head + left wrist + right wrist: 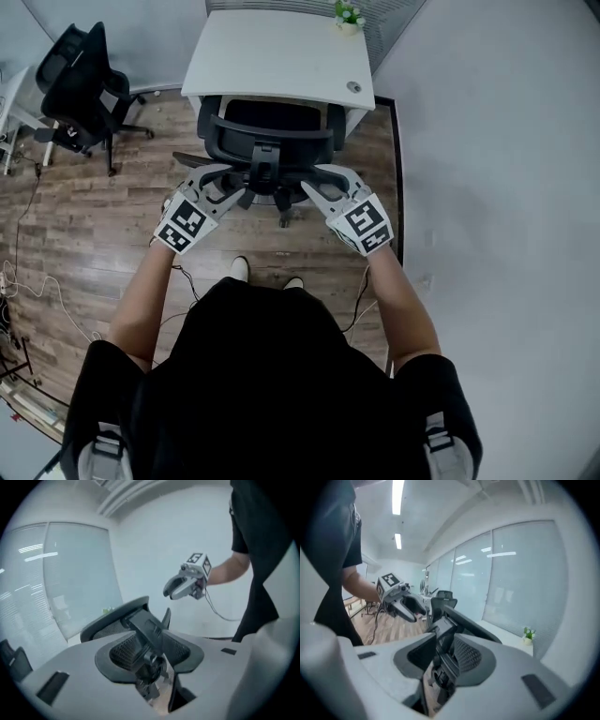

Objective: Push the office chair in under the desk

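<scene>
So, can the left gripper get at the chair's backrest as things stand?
Probably yes: the left gripper hovers open just behind the backrest, with nothing between them; the right gripper is off to the other side.

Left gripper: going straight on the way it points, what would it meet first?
The office chair's backrest: the left gripper points at its middle, seen between the open jaws. It looks close, apparently not touching, though depth is unclear.

ITEM: black mesh-back office chair [267,141] | POSE: upright on its castor base, backrest facing away from counter | LOCATION: seat tucked under near edge of white rectangular counter [272,56], backrest just outside that edge | SUPPORT: wood floor [94,225]
</scene>
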